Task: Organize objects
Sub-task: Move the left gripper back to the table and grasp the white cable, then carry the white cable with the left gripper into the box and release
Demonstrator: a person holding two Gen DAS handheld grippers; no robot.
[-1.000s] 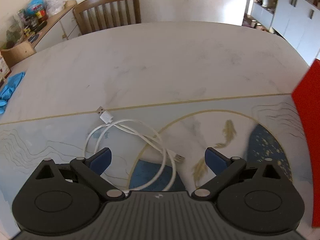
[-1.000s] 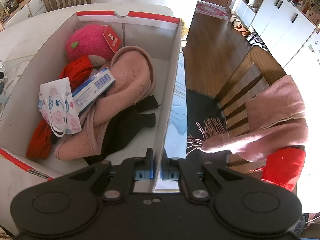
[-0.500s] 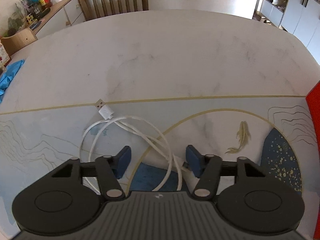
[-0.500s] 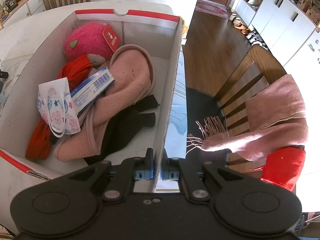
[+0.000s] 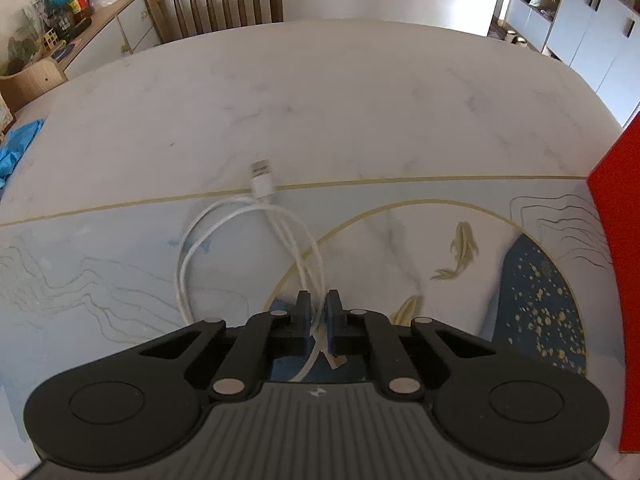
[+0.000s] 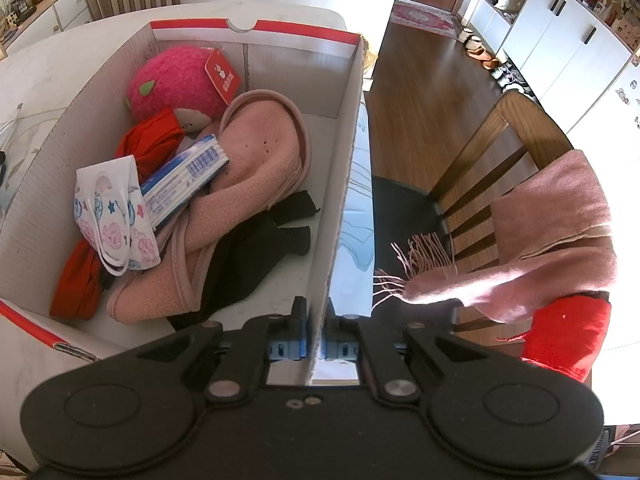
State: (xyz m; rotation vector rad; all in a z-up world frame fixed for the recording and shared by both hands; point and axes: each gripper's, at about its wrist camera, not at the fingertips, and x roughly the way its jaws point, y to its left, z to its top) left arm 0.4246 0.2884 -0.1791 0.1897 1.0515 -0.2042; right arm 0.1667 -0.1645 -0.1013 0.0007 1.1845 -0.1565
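Note:
A white USB cable [image 5: 256, 216] lies looped on the table mat, its plug pointing away from me. My left gripper [image 5: 318, 316] is shut on the near strands of the cable. My right gripper [image 6: 316, 332] is shut on the right wall of a red-and-white cardboard box [image 6: 344, 184]. Inside the box lie a pink plush toy [image 6: 180, 80], a pink fleece garment [image 6: 256, 152], a patterned face mask [image 6: 108, 216], a blue-and-white packet [image 6: 184, 180], red cloth [image 6: 76, 284] and black cloth [image 6: 248, 264].
The box's red outer side [image 5: 624, 260] stands at the right edge of the left wrist view. A wooden chair [image 5: 216, 4] stands beyond the table's far edge. Another chair [image 6: 500, 152] draped with a pink scarf [image 6: 560, 232] stands right of the box. Blue cloth [image 5: 16, 148] lies far left.
My left gripper's fingers have closed from wide open onto the cable, and the cable's loop has drawn in narrower. The right gripper has kept its hold on the box wall.

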